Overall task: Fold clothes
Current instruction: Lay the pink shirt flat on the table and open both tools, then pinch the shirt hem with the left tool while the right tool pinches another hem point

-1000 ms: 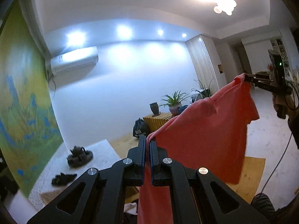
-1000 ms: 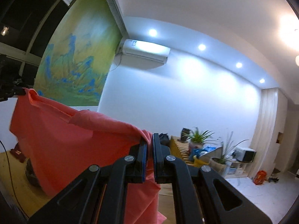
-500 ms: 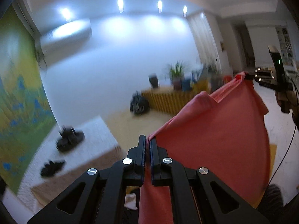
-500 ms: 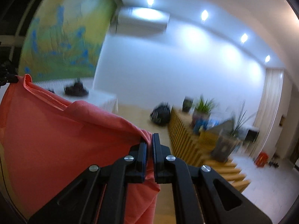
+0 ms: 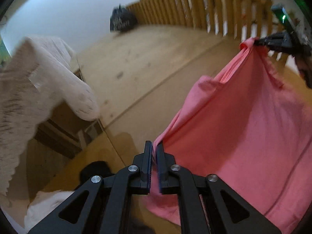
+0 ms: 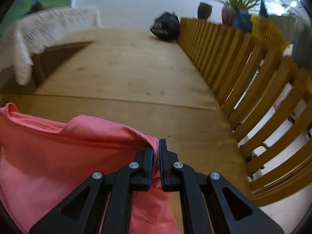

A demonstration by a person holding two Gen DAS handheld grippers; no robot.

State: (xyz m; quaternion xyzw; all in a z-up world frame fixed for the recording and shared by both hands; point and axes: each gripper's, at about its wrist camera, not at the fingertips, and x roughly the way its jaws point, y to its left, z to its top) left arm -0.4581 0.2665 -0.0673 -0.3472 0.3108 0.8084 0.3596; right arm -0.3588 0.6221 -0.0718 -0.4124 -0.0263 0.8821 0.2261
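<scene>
The pink garment (image 5: 243,128) hangs spread in the air above the wooden platform (image 5: 148,64), stretched between the two grippers. The left gripper (image 5: 154,146) pinches one upper corner of the cloth: its jaws stand nearly together, with a thin fold of pink fabric pressed between the blue pads. In the left wrist view the right gripper (image 5: 257,42) shows at the far upper corner of the garment, its black fingers clamped on a bunched tip of cloth, with a green light glowing on the unit behind it. The right wrist view shows the same grip from close by: the jaws are narrow and hold a gathered bit of pink fabric between them, and the garment's top edge runs away to the left, sagging a little, with a collar-like fold along it. The cloth drops below both grippers in a broad sheet. Beyond the garment, on the far side of the platform, a slatted wooden railing (image 6: 243,64) curves along the edge, and a black bag (image 6: 165,28) sits on the platform against the railing's far end. Potted plants (image 6: 232,3) stand behind the railing. To the left of the garment a white cloth-covered table (image 5: 39,81) overhangs the platform, blurred
</scene>
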